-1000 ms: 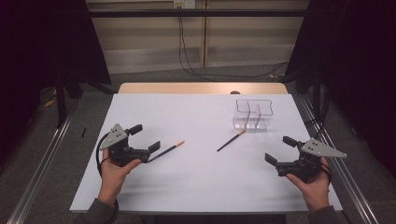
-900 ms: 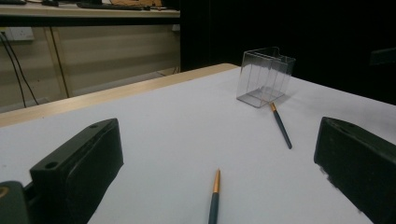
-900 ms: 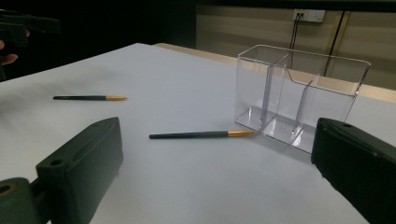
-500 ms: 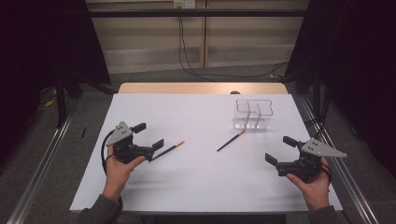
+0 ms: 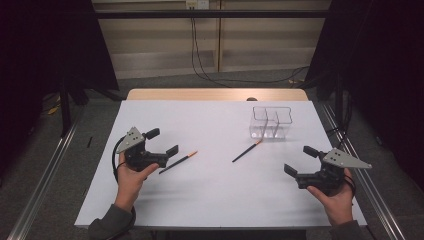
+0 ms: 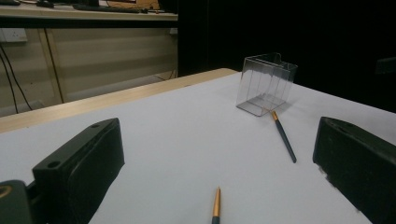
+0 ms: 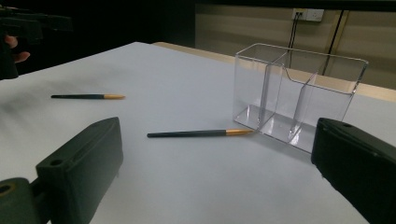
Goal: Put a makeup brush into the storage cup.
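White surface (image 5: 215, 200) under dim light carries the work. We have a dark pencil (image 5: 178, 162) lying flat, its orange tip pointing toward the middle, and over the last second our left gripper (image 5: 159, 146) has slid in until its wide-open, empty fingers (image 6: 79, 172) sit just beside the pencil's dark end, so a pick-up looks close. A second pencil (image 5: 246, 150) lies with its tip touching the clear divided holder (image 5: 271, 122). Our right gripper (image 5: 300, 162) hovers open and empty, well apart.
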The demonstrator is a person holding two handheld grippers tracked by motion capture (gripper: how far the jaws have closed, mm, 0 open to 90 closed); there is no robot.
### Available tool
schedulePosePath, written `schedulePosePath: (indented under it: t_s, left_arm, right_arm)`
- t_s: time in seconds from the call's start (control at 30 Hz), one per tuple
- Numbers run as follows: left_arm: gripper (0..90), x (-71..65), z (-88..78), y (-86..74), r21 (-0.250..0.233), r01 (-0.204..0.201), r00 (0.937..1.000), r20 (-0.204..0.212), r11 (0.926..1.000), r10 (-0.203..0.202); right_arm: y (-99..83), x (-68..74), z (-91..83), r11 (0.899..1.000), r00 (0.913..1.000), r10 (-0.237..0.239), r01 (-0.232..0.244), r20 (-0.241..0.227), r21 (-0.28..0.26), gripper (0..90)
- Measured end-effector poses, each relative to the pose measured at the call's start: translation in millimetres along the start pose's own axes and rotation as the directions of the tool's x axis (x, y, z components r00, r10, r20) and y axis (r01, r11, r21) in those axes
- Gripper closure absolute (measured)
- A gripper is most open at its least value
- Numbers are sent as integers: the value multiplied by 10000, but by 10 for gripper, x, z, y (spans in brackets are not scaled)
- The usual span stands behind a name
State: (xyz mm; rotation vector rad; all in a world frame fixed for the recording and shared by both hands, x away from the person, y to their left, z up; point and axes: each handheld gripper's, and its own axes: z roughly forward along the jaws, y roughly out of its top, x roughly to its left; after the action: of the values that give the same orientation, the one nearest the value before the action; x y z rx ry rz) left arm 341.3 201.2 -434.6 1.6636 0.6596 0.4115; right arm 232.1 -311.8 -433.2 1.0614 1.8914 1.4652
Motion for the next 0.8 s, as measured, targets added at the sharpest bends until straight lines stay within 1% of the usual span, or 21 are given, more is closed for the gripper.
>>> schedulePosePath:
  t_s: [0.03,0.07,0.1,0.13,0.17,0.2,0.23,0.27,0.33,0.37,0.4,0.5,0.57,0.6,0.63,0.67,0.7,0.73,0.8]
  left_arm:
    - [17,0,0,0,0,0,10000,0,10000,0]
    - [17,-8,12,1,-87,111,9999,-101,9999,-112]
    - [17,5,23,2,-154,108,9999,44,9998,-107]
    - [17,-1,48,2,-222,227,9997,-73,9995,-229]
    - [17,-1,48,2,-222,227,9997,-73,9995,-229]
    - [17,13,61,2,-244,161,9998,98,9996,-159]
    - [17,2,77,3,-333,307,9995,60,9990,-305]
    - [17,1,94,10,-352,254,9996,-68,9991,-256]
    - [17,4,107,18,-374,198,9998,-83,9991,-201]
    - [17,4,107,18,-374,198,9998,-83,9991,-201]
    - [17,10,116,21,-392,199,9998,34,9990,-198]
    - [17,18,132,30,-434,227,9997,35,9988,-226]
    - [17,14,152,30,-519,330,9994,-65,9981,-333]
    - [17,17,164,29,-546,342,9994,-13,9979,-343]
    - [17,27,170,32,-435,204,9998,60,9988,-202]
    - [17,14,186,31,-528,307,9995,-54,9981,-310]
    - [17,13,195,30,-470,258,9997,-24,9986,-259]
    - [17,14,210,31,-488,335,9994,71,9982,-332]
    - [17,14,227,34,-379,205,9998,94,9991,-201]
  right_arm:
    - [0,0,0,10000,10000,0,0,0,0,19]
    - [-2,-1,2,10000,10000,-42,42,-21,17,19]
    - [-4,1,4,10000,10000,-54,54,-16,27,19]
    - [-2,7,6,10000,10000,-55,56,-49,54,19]
    - [-2,7,6,10000,10000,-55,56,-49,54,19]
    - [-1,12,8,10000,10000,-57,57,-15,35,19]
    - [-1,11,6,10000,9999,-80,81,-65,37,19]
    - [-2,10,6,9999,9999,-92,92,-63,40,19]
    - [-3,8,4,10000,9999,-80,81,-66,47,19]
    - [-3,5,1,9999,9999,-93,94,-67,56,19]
    - [-3,5,1,9999,9999,-93,94,-67,56,19]
    - [-4,2,1,9999,9999,-104,105,-40,32,19]
    - [-2,2,1,9999,9999,-112,112,-43,20,19]
    - [-1,4,1,9999,9999,-105,105,-56,35,19]
    - [-2,7,4,10000,9999,-93,93,-59,28,19]
    - [-2,8,3,9999,9999,-97,97,-57,50,19]
    - [-2,9,5,9999,9999,-111,111,-55,59,19]
    - [-3,7,8,9998,9999,-165,165,-10,69,19]
    - [-4,7,8,9999,9999,-160,160,-29,64,19]
